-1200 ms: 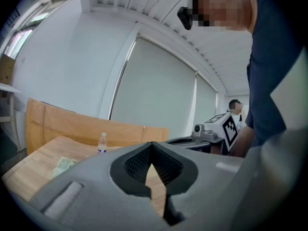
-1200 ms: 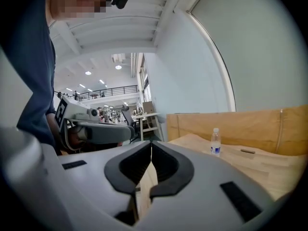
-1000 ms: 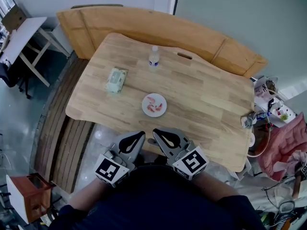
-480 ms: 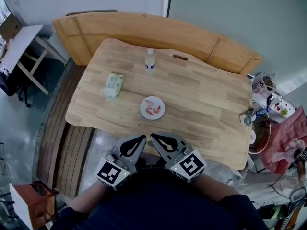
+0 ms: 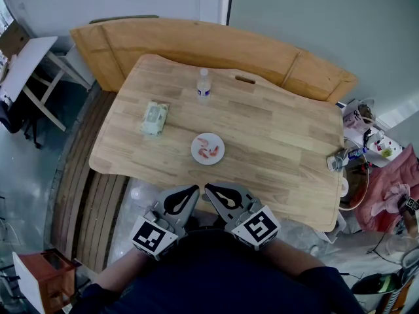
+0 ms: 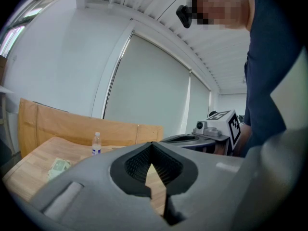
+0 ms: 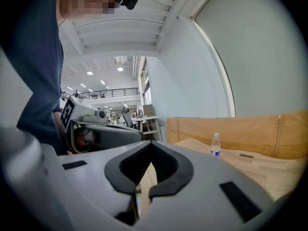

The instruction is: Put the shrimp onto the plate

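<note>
The plate (image 5: 207,148) appears slightly lower than before.

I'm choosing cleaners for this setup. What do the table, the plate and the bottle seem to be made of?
The table: light wood, matte, with visible plank seams and grain. The plate: plain white, smooth; ceramic or plastic, too small to tell. The bottle: likely clear plastic, white cap, blue label.

Bright even light; gripper views fisheye-warped, vignetted.
</note>
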`<state>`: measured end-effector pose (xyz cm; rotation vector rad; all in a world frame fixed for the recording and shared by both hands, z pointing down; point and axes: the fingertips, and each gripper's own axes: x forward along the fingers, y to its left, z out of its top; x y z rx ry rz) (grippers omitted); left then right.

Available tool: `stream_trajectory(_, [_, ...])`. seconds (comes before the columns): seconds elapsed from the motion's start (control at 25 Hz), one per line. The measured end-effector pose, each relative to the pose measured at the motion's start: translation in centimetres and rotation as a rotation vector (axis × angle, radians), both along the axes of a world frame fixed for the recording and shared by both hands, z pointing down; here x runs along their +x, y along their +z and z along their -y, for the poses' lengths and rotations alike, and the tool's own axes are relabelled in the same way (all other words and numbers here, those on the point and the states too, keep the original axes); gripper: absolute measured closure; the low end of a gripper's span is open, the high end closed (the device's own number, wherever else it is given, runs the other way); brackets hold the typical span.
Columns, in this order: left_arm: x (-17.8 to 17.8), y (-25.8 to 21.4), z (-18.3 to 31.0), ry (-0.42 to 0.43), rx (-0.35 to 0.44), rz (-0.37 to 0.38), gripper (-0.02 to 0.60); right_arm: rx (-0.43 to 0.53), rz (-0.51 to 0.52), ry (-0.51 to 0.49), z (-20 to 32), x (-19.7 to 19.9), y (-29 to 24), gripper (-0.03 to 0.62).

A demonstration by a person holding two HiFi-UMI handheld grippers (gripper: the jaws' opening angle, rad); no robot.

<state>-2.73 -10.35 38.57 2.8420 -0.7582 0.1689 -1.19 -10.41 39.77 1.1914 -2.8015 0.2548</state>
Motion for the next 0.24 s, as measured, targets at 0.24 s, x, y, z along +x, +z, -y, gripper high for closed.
stream_trajectory(0.24, [-0.03,0.09,-0.33,0.004,0.001,0.003,0.578,0.013,-0.012,0.002,-0.29,-0.01,0.17,0.585])
